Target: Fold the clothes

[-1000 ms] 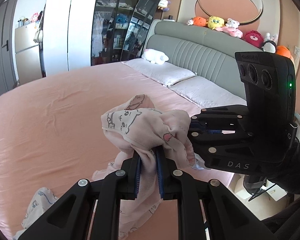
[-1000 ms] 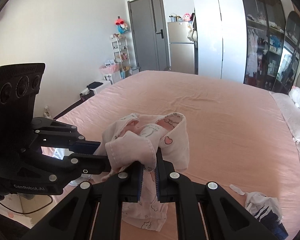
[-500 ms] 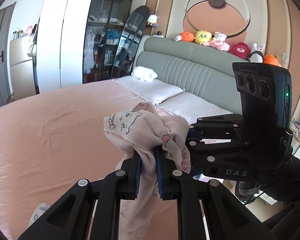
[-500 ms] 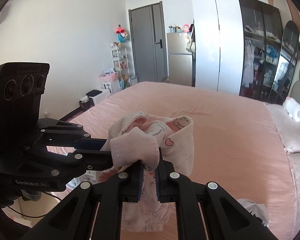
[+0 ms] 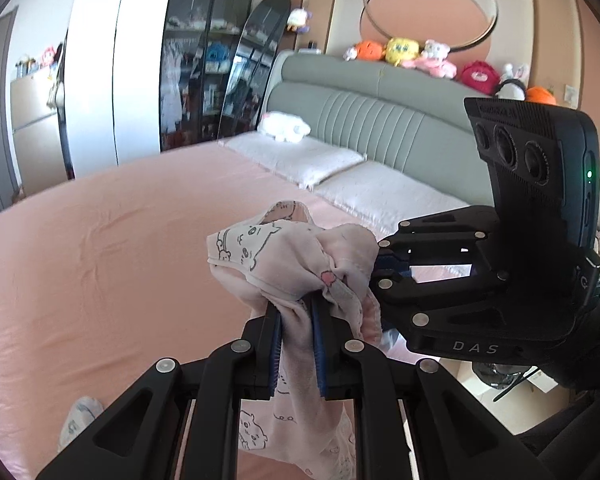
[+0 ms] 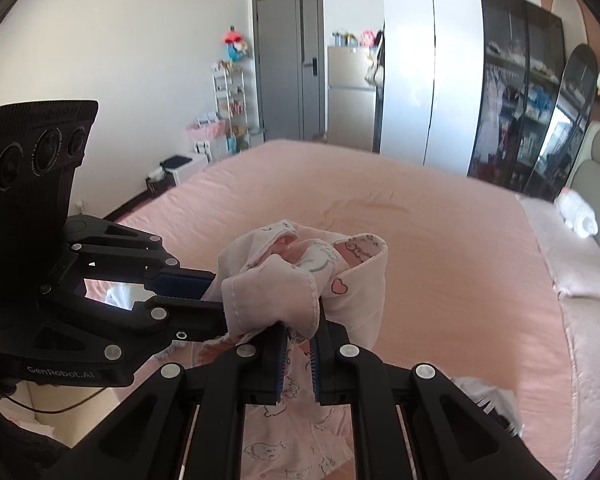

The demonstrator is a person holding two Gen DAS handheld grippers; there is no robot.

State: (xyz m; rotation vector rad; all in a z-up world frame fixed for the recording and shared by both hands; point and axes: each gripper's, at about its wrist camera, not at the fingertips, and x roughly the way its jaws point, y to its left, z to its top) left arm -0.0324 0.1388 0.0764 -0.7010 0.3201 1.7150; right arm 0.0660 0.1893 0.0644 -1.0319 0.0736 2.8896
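My left claw and right claw both clench the soft, light pink cartoon-print cotton garment, bunched above the near edge of the pink bed; limp, so I'd regrip at its corners.

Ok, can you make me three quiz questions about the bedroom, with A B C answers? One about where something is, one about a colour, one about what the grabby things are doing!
1. Where is the white plush toy?
A. On the pillows by the headboard
B. On the floor
C. Inside the wardrobe

2. What colour is the bed sheet?
A. Green
B. Pink
C. Blue

3. What are the left gripper and right gripper doing?
A. Both open, holding nothing
B. Only one holds cloth
C. Both shut on the pink garment

Answers:
1 A, it lies on the white pillows.
2 B, the whole sheet looks pink.
3 C, cloth is pinched between each pair of fingers and hangs below them.
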